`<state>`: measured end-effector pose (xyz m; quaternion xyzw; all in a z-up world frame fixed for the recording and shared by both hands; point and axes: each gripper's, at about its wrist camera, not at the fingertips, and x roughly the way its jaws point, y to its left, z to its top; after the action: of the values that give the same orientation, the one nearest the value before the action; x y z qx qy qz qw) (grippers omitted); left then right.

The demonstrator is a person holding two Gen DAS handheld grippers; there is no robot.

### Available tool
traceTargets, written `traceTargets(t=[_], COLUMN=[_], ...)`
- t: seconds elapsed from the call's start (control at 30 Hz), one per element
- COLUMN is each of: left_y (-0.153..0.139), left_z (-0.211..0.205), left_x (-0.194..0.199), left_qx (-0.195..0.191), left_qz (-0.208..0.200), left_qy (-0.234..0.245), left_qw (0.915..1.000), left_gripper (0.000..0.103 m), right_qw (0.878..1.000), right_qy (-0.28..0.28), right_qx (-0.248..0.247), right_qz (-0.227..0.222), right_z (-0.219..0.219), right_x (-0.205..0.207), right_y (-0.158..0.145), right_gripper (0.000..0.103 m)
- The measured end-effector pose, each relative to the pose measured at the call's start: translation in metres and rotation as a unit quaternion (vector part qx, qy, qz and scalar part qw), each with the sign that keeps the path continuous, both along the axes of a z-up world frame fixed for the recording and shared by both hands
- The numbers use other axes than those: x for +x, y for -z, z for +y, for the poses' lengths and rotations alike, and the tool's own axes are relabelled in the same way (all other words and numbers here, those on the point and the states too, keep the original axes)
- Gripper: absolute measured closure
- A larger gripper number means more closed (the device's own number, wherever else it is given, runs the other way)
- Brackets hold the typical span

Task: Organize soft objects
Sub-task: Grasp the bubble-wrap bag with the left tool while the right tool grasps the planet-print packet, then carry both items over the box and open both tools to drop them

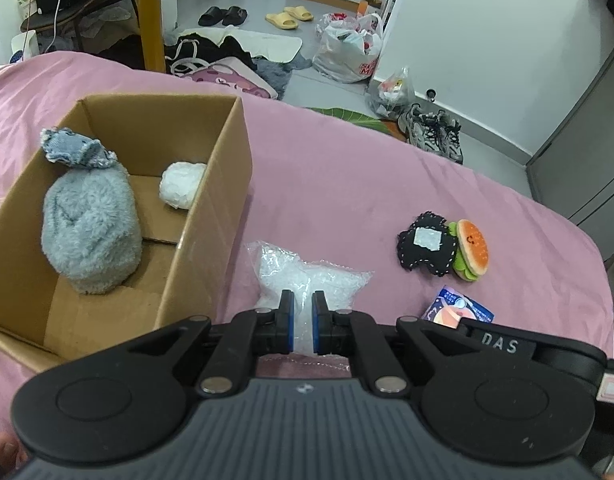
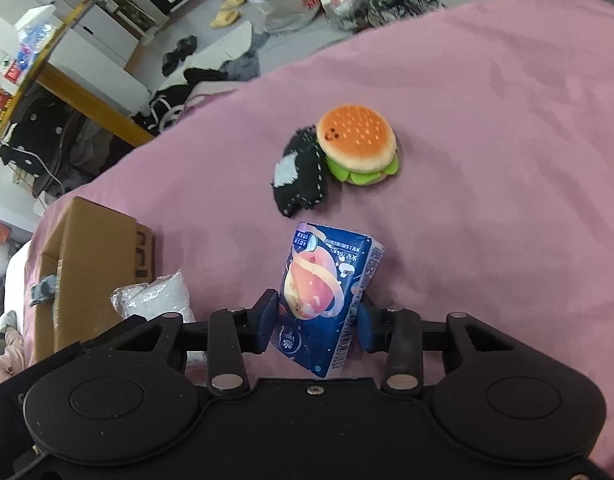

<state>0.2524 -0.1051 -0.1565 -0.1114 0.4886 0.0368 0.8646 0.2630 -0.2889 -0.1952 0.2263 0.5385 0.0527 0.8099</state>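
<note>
Left claw pinches the clear bag; cardboard box lies at ten o'clock. Right claw holds the tissue pack.

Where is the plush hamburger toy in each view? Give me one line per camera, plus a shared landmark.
Left wrist view: the orange-bunned plush hamburger toy lies right of centre on the pink bedsheet.
Right wrist view: hamburger toy sits upper centre, beyond the held blue tissue packet.
Shared landmark: the black stitched fabric patch touching its left side.
</note>
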Motion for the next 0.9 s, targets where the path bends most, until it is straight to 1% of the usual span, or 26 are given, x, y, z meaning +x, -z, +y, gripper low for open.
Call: traceTargets(t=[0.3,0.63,0.73,0.9], left_y=[-0.029,-0.056,-0.062,-0.07], left_z=[0.007,0.019,0.021,0.03], left_x=[-0.019,-0.043,-0.053,-0.066], left_qx=[0.0,-0.004,0.001,-0.005], left_qz=[-0.029,-0.064,-0.074,-0.084], left_qy=[0.0,-0.002,-0.001,-0.001], left_qw=[0.9996,0.998,0.9973,0.9964], left_gripper=[0.096,0.096,0.096,0.096], right_qw=[0.998,0.995,0.993,0.991], right_qy=[0.001,-0.003,-0.01,-0.017], right_qx=[0.004,0.012,0.011,0.006], right_qz=[-0.058,-0.1,-0.114,-0.134], right_z=[-0.003,0.003,0.009,0.013], right_x=[-0.021,-0.058,-0.065,-0.072], right_y=[-0.033,-0.052,-0.058,-0.068], right_gripper=[0.065,0.065,0.065,0.065])
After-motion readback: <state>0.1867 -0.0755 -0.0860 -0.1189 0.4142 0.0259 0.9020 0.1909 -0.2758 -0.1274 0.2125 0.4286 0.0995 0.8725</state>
